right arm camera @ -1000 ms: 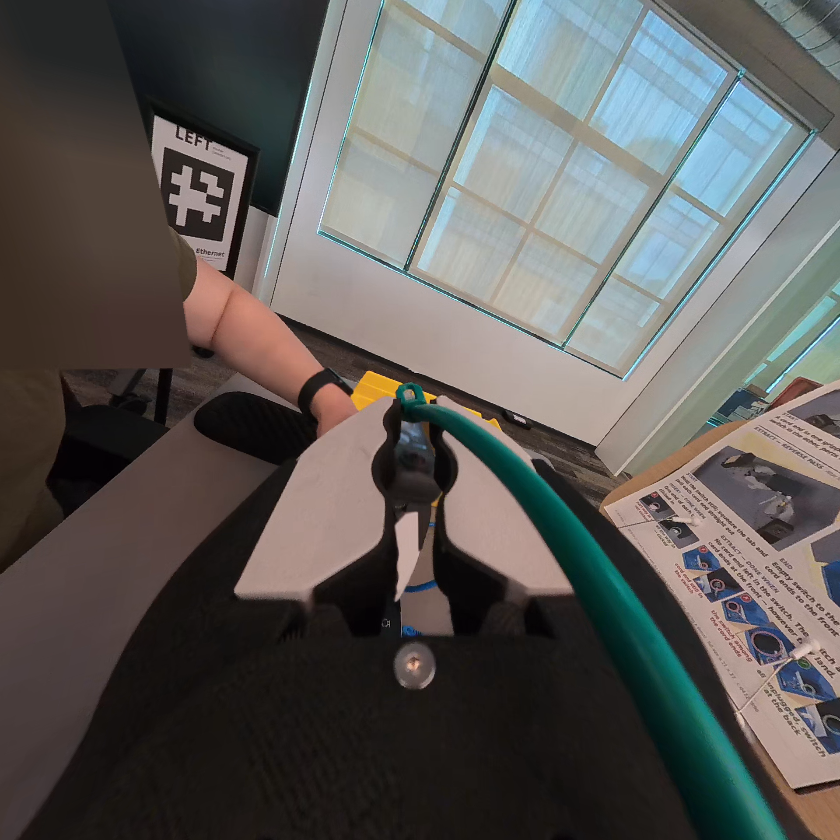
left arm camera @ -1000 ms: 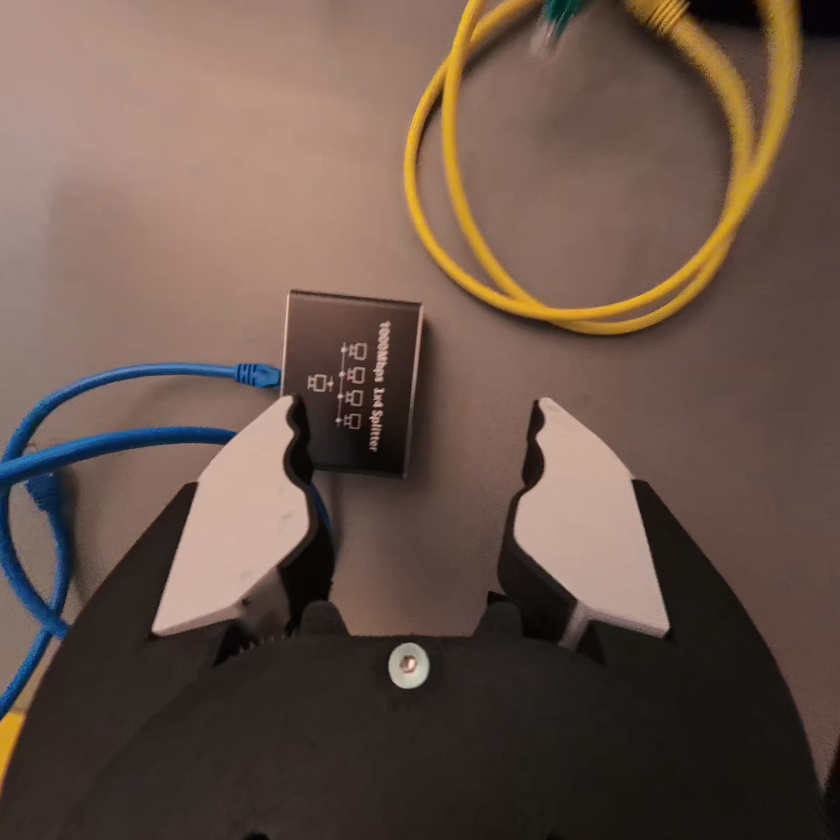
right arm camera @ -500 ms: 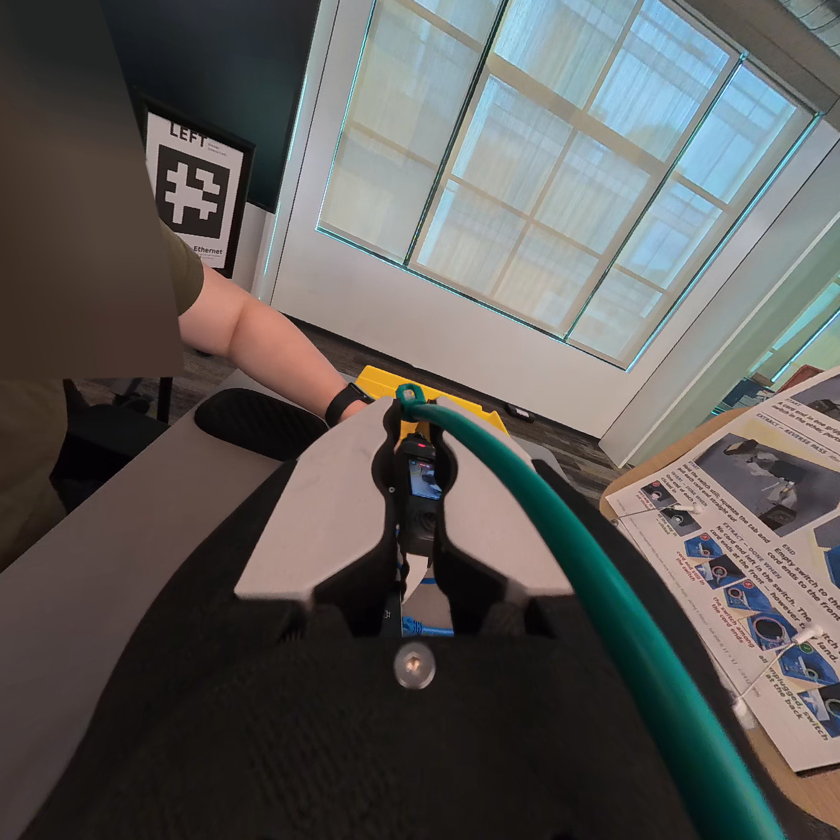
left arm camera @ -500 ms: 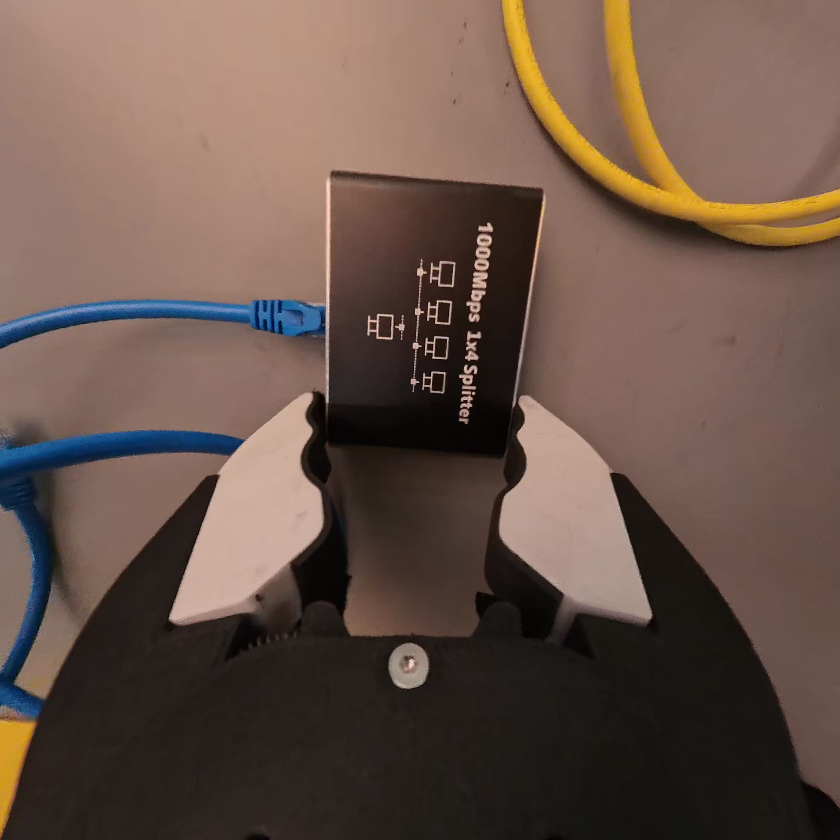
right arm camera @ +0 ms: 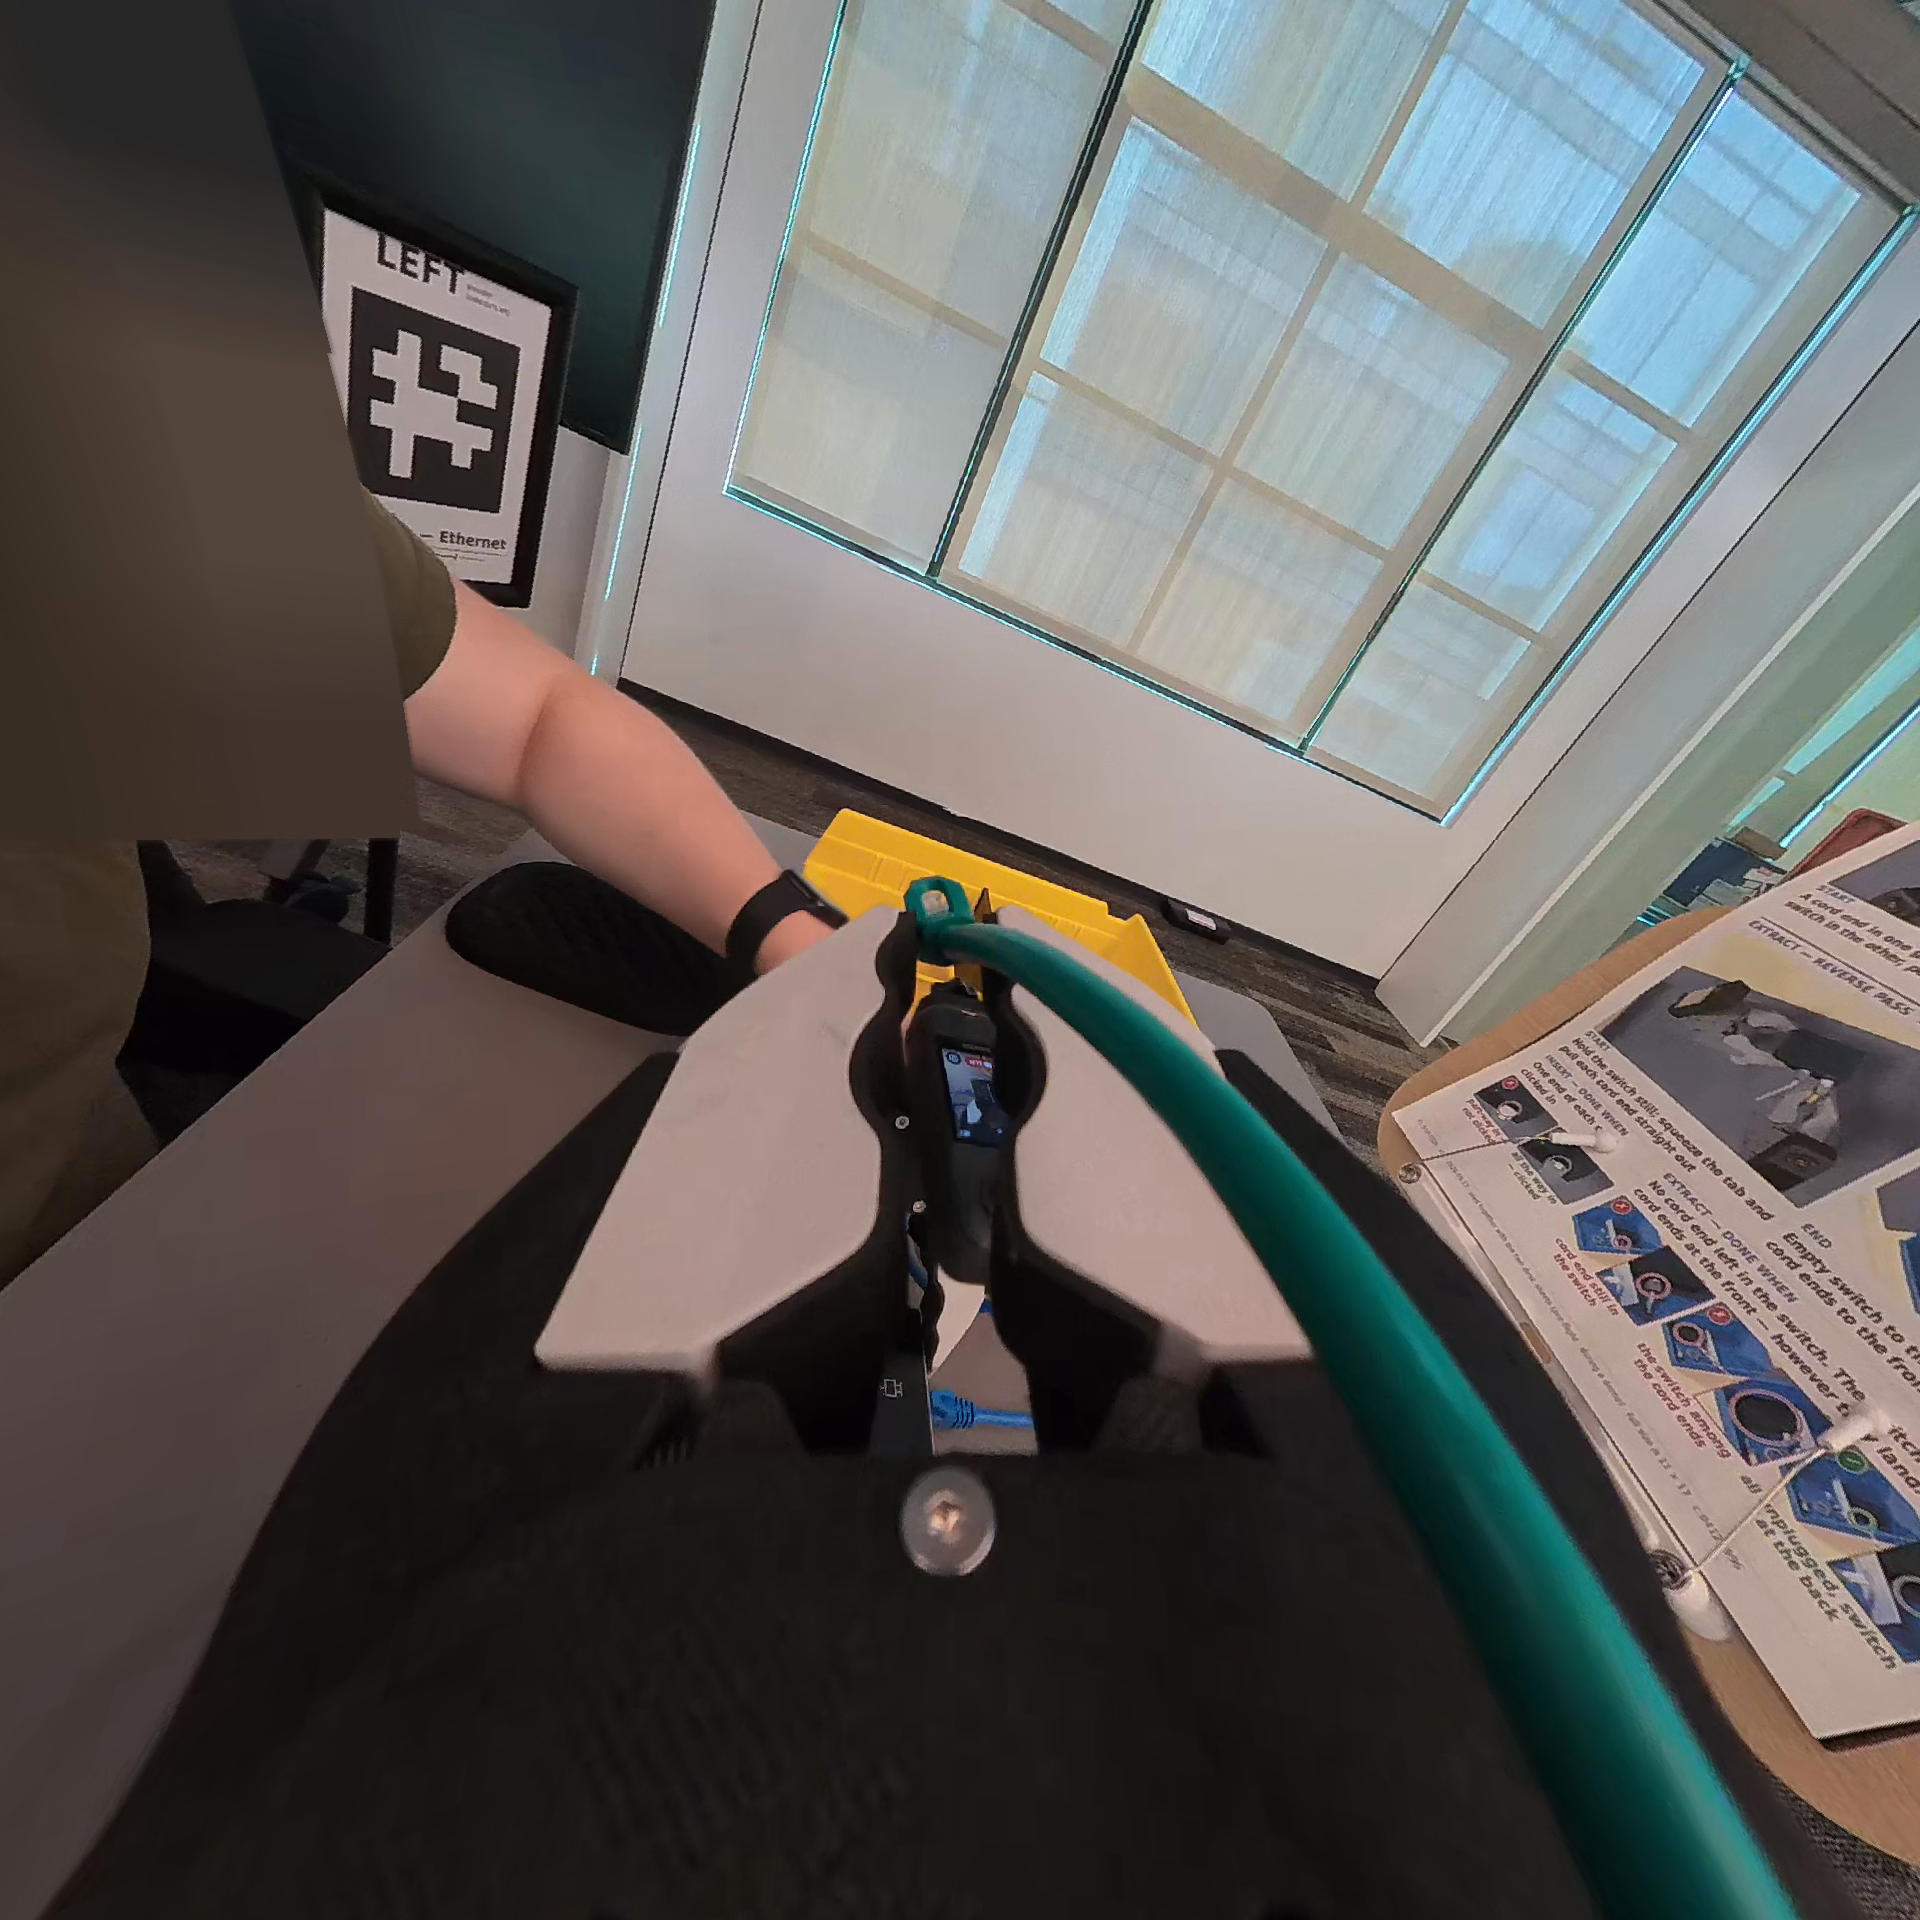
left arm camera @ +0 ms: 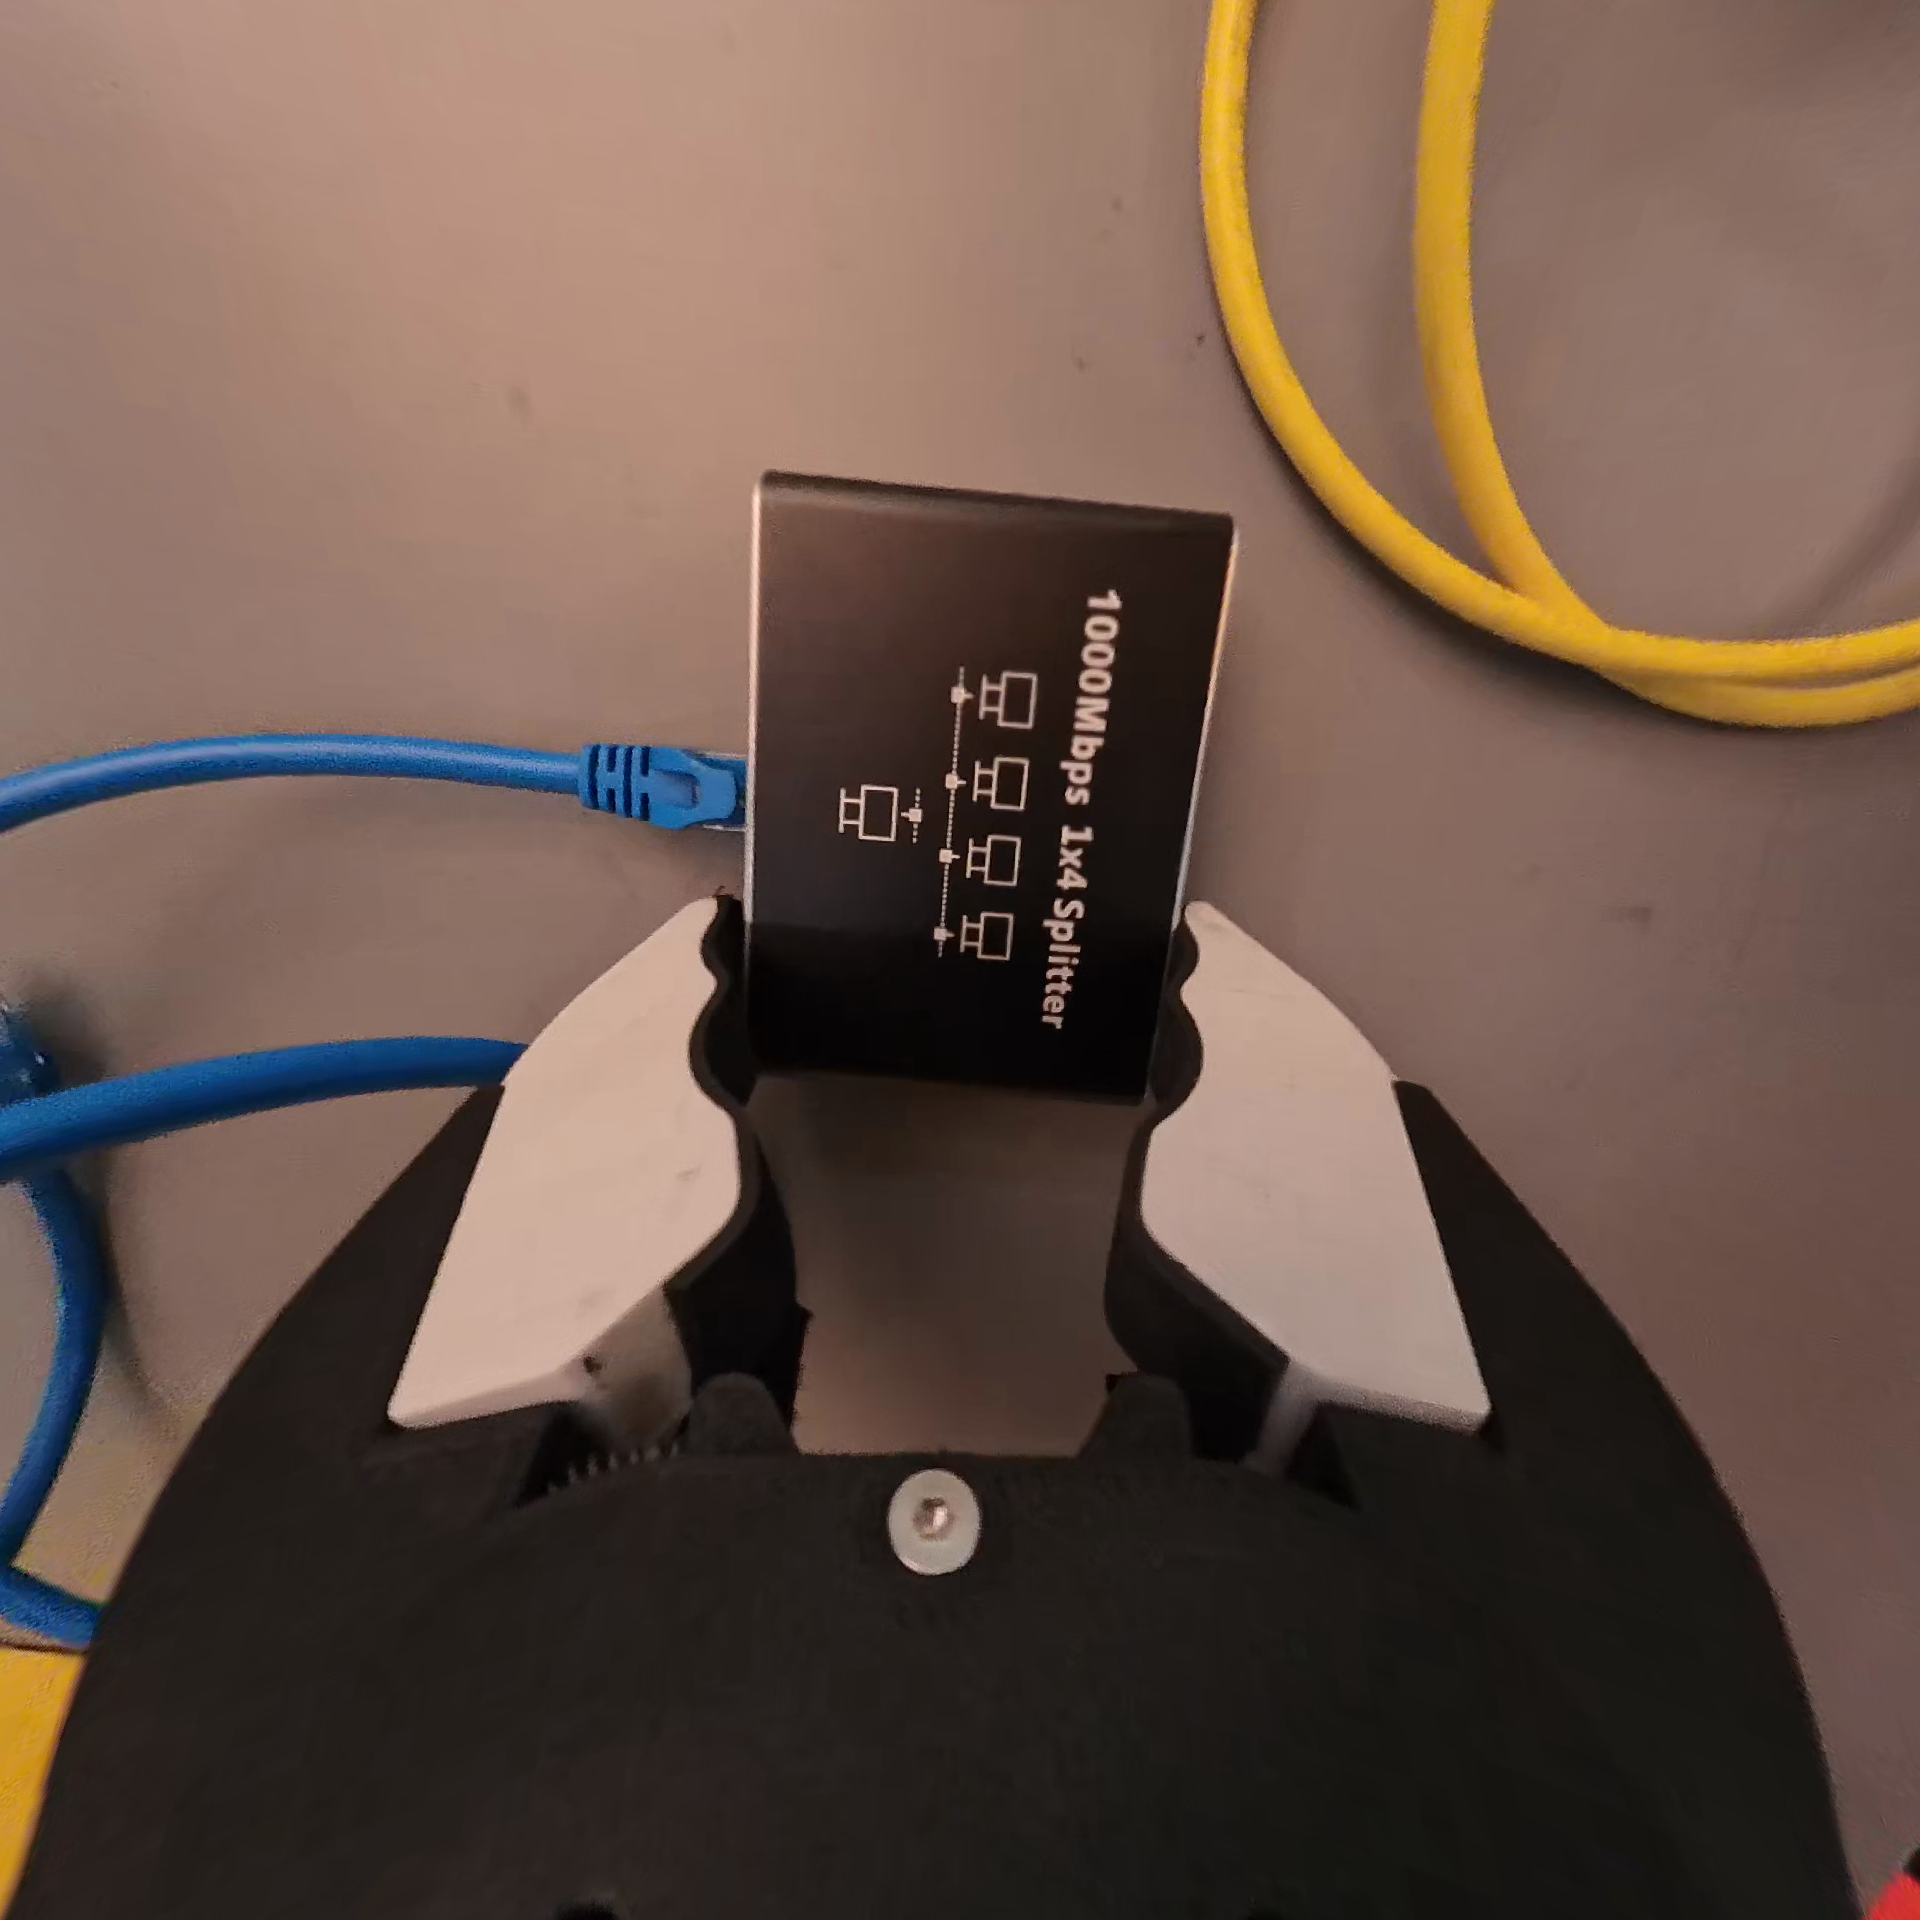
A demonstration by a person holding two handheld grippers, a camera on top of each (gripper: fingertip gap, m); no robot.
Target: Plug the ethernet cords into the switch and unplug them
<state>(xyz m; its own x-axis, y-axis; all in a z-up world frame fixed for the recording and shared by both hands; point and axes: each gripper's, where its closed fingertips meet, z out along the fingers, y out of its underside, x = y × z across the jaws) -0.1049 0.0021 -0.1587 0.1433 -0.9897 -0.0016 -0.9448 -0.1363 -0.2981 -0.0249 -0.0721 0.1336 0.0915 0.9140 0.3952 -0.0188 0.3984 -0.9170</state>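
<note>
Two grippers in use. Left gripper (left arm camera: 951,997): jaws clamped on the near end of the black switch (left arm camera: 987,769), one finger against each side; the switch lies flat on the grey worktop (left arm camera: 416,364). Blue cord (left arm camera: 312,764): plugged into the switch's left side, its slack looping off to the left. Yellow cord (left arm camera: 1455,540): loose loop on the worktop, right of the switch and apart from it. Right gripper (right arm camera: 940,935): raised, jaws clenched on the plug end of the green cord (right arm camera: 1299,1226), which trails back over the right finger. Printed instruction sheet (right arm camera: 1714,1247): far right, on a wooden surface.
</note>
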